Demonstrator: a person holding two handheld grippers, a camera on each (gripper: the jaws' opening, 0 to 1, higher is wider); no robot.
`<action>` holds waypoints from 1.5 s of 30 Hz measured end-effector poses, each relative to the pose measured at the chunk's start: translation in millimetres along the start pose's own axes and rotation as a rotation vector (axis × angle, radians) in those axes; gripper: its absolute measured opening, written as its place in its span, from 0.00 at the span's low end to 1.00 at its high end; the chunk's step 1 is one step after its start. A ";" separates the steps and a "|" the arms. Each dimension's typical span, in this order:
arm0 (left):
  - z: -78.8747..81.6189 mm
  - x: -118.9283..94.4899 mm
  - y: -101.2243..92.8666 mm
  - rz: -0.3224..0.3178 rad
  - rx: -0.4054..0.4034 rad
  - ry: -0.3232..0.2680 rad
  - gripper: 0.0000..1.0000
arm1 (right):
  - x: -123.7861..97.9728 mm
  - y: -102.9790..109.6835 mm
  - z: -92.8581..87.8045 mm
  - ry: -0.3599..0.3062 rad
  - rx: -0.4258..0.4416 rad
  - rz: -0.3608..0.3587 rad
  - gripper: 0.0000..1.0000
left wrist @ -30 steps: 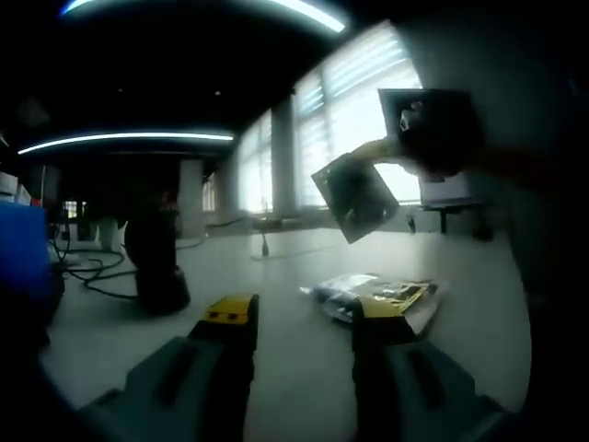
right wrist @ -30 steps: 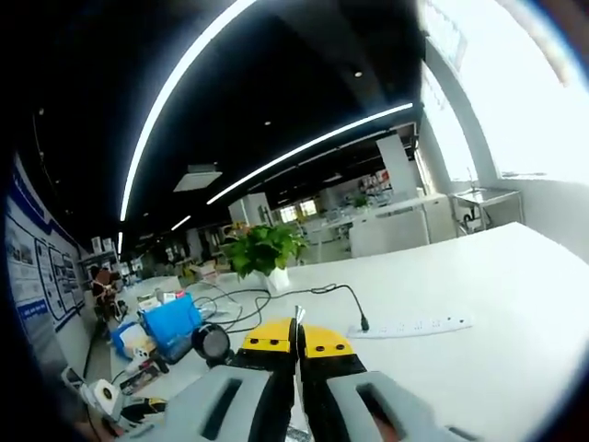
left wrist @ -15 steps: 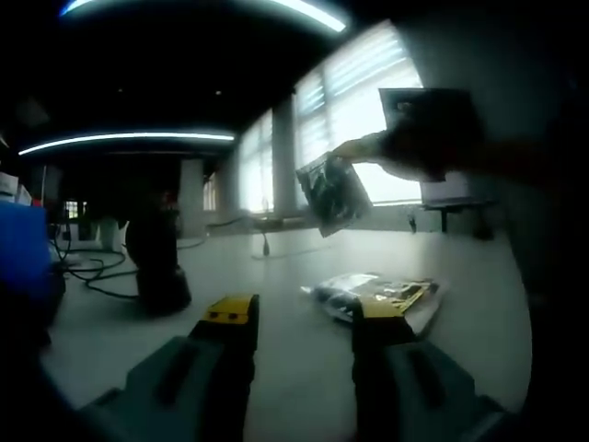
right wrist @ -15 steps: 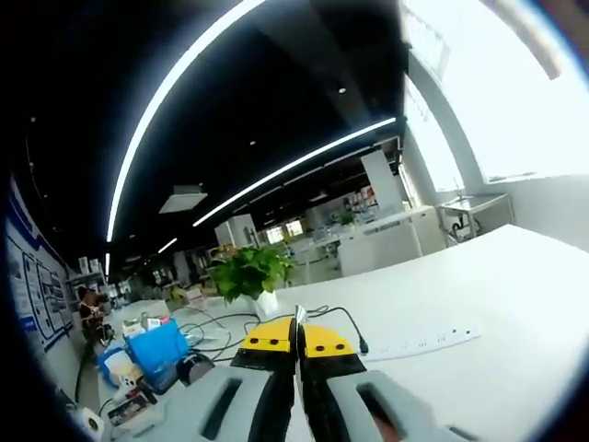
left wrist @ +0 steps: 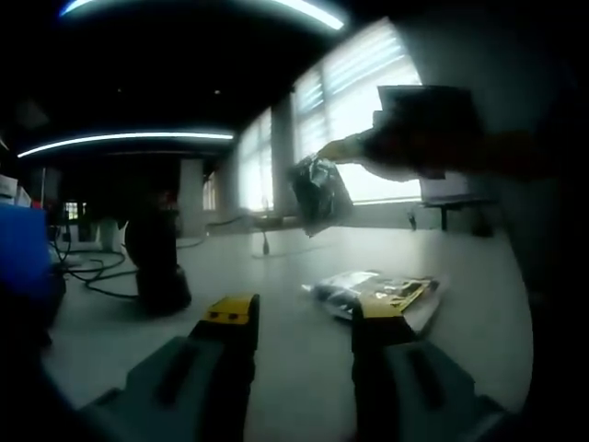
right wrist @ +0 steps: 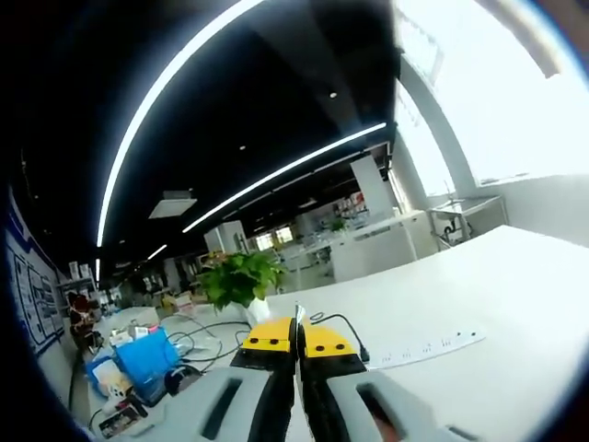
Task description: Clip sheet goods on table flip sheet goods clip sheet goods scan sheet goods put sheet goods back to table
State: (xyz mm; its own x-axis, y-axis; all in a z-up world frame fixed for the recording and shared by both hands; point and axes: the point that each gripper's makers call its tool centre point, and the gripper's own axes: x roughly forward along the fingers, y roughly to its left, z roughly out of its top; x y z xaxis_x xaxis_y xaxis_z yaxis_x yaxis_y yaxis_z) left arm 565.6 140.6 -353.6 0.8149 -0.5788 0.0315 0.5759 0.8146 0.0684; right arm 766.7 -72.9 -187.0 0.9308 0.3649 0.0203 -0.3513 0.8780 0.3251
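Right gripper [right wrist: 295,333] clamped on thin packet [left wrist: 318,191] by its edge, held aloft; left gripper [left wrist: 306,313] apart, idle above table [left wrist: 276,267] — slip likely if grip loosens; second packet [left wrist: 377,295] lying below.

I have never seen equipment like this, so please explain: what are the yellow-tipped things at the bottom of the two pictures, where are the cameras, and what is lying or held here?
A person holds one hand-held gripper in each hand, and a camera rides on each, looking along its two jaws. In the left gripper view, the left hand-held gripper has its jaws apart and holds nothing. On the white table lie flat packets, beside a dark object. Higher up, the right hand-held gripper holds a shiny packet in the air. In the right gripper view, its jaws are pressed together on that packet's thin edge; behind are a plant and a power strip.
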 end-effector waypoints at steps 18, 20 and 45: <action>-1.2 -0.1 -1.4 -0.002 0.003 0.007 0.33 | 35.5 47.8 -7.8 -0.053 -0.037 0.015 0.00; -1.4 -0.1 -1.7 -0.003 0.005 0.009 0.33 | 40.3 54.6 -10.4 -0.041 -0.042 0.017 0.00; -0.3 -0.4 -5.7 -0.016 0.003 0.006 0.32 | 87.8 100.4 -30.8 -0.079 -0.005 0.045 0.00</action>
State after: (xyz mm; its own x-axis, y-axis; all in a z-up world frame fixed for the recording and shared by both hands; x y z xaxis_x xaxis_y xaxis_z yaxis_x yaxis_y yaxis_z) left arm 562.0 136.2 -354.3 0.8057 -0.5919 0.0241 0.5891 0.8048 0.0722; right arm 810.0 56.9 -181.7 0.9192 0.3784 0.1092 -0.3930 0.8630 0.3174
